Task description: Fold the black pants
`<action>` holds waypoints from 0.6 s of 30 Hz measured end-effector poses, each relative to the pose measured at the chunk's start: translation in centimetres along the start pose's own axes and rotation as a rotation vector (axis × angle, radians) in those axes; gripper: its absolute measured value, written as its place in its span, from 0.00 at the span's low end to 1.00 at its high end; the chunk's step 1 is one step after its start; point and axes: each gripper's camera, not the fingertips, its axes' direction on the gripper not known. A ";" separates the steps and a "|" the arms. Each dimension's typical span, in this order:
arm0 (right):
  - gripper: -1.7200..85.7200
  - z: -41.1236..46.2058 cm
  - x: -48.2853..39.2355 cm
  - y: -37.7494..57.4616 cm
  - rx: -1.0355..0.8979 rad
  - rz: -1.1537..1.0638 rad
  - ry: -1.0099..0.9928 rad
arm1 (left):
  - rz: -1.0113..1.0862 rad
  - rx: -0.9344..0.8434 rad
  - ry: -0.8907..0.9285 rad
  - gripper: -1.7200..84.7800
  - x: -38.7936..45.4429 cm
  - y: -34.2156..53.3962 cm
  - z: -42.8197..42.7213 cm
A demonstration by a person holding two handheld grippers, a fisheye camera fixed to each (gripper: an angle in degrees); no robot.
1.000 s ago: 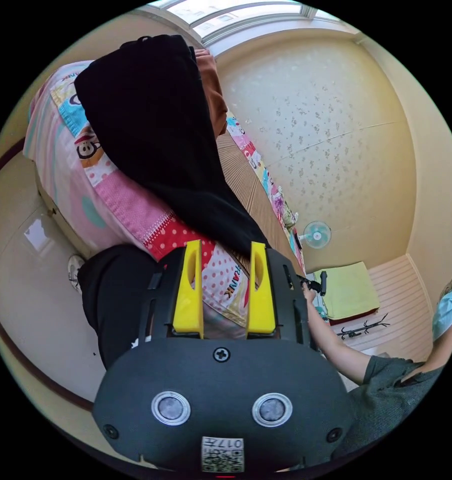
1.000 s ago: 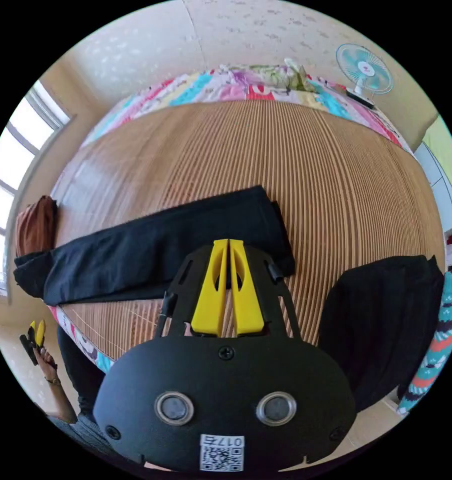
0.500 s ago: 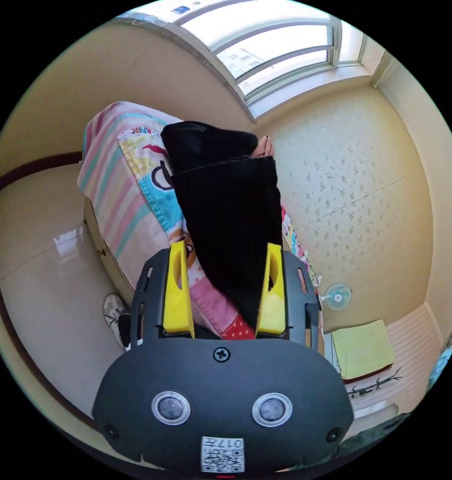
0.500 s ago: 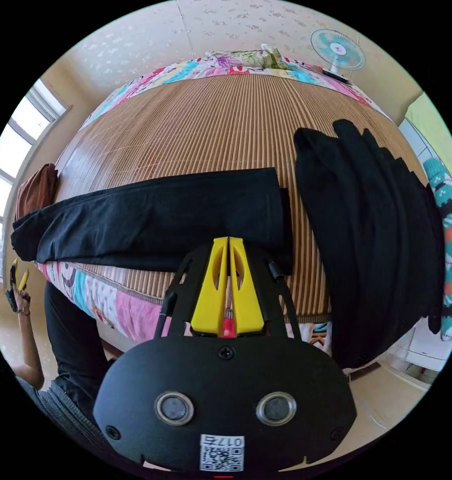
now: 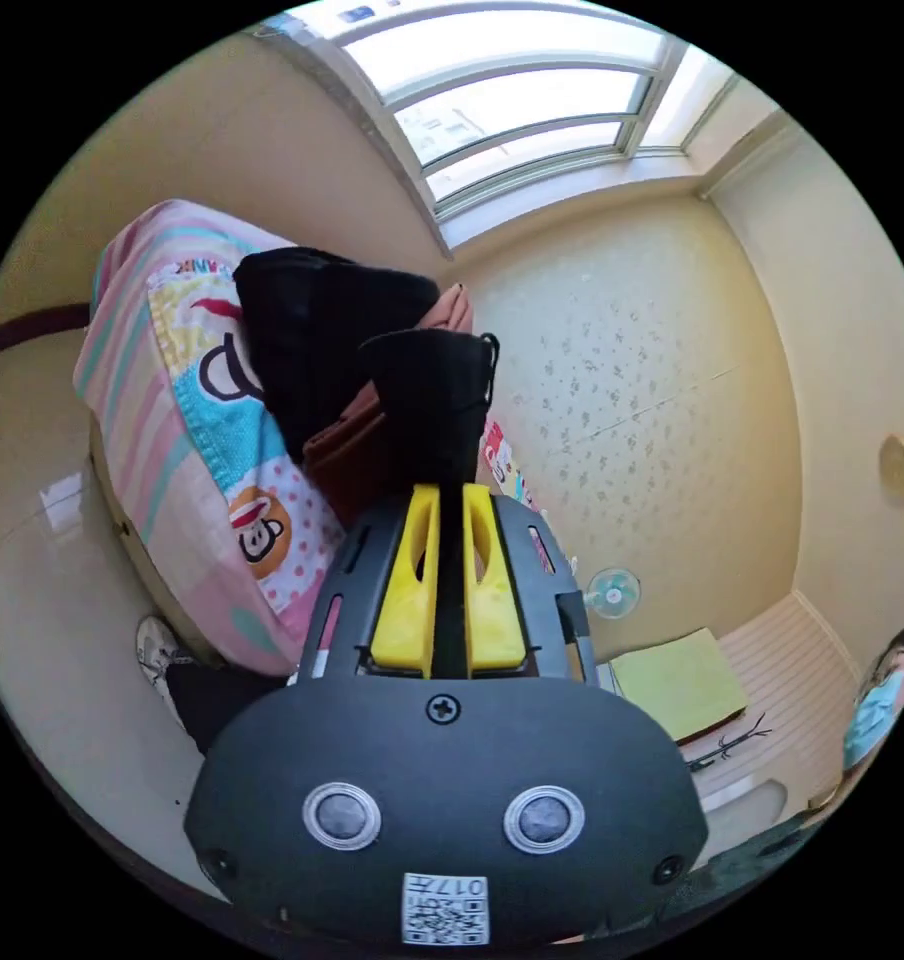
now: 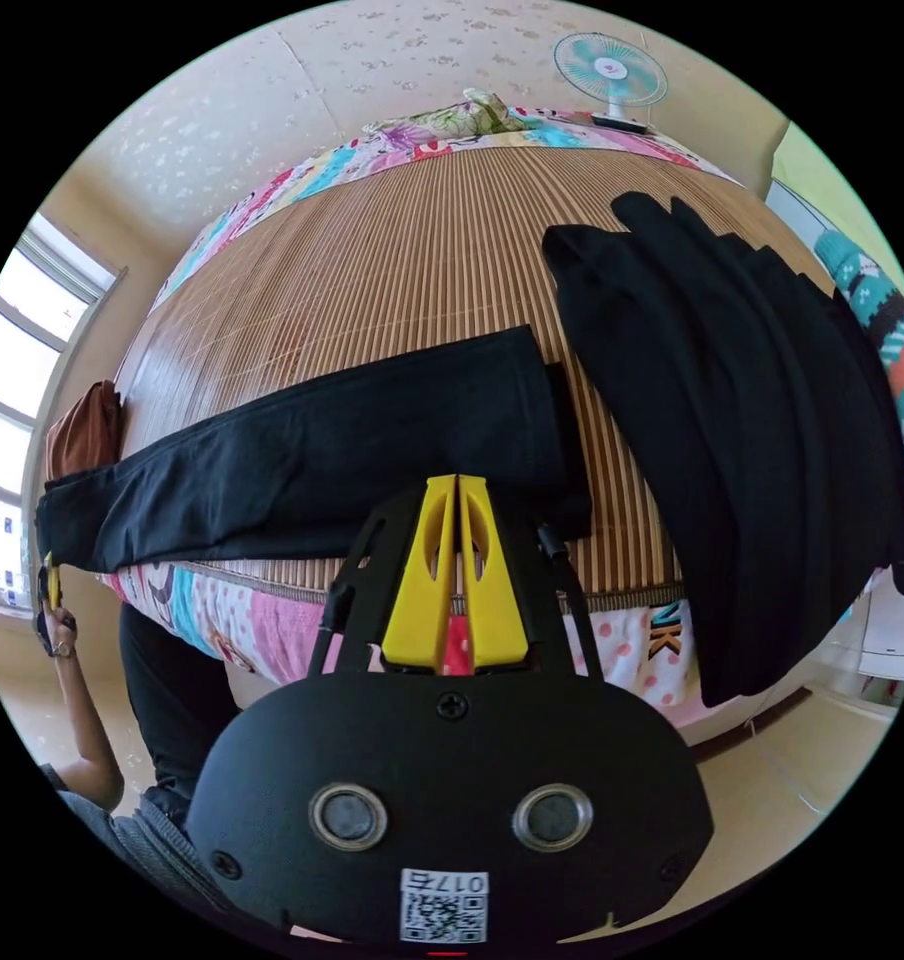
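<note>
1. Cream walls with a small floral pattern enclose the room; a window tops the left gripper view and another pane lies at the left edge of the right gripper view.
2. Left gripper view, left part: a glossy pale floor meets a bed whose patchwork cartoon sheet hangs over the side.
3. Left gripper view, centre: the left gripper has its yellow jaws pressed close on a strip of the black pants, whose hem end rises above the jaw tips. A brown folded garment lies just behind it on the bed.
4. Left gripper view, right part: a small standing fan and a green-topped piece of furniture stand low by the far wall.
5. Right gripper view, left part: a hand holds a gripper at the end of the pants, beside the brown garment.
6. Right gripper view, centre: the pants stretch flat across a striped bamboo mat, near the bed's front edge. The right gripper hovers over their wider end, jaws pressed together with nothing visibly between them.
7. Right gripper view, right part: a second black garment drapes over the mat and the bed edge, next to a striped knit item.
</note>
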 end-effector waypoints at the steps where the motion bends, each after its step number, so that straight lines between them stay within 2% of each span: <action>1: 0.03 0.0 0.4 0.1 0.010 0.014 -0.007 | 0.066 0.001 0.008 0.06 2.9 0.3 0.4; 6: 0.03 -0.3 4.1 1.6 0.077 0.152 -0.163 | 0.379 -0.057 0.099 0.03 16.4 6.7 5.9; 8: 0.03 -0.7 6.1 2.9 0.082 0.231 -0.266 | 0.500 -0.180 0.170 0.04 20.9 13.3 11.1; 9: 0.03 -0.9 6.5 3.3 0.079 0.247 -0.291 | 0.519 -0.219 0.192 0.04 21.5 15.2 12.5; 11: 0.03 -1.5 7.8 5.2 0.092 0.273 -0.385 | 0.544 -0.422 0.238 0.06 22.6 23.3 18.2; 12: 0.03 -1.8 8.0 5.8 0.111 0.273 -0.404 | 0.560 -0.479 0.233 0.07 22.6 25.4 19.7; 14: 0.03 -2.6 8.6 8.2 0.164 0.267 -0.465 | 0.593 -0.722 0.147 0.08 21.1 33.4 24.7; 16: 0.03 -2.8 9.0 9.1 0.175 0.240 -0.496 | 0.590 -0.846 0.125 0.10 19.1 37.8 26.3; 18: 0.04 -2.7 9.4 9.4 0.169 0.211 -0.522 | 0.566 -0.869 0.209 0.11 17.3 39.8 25.7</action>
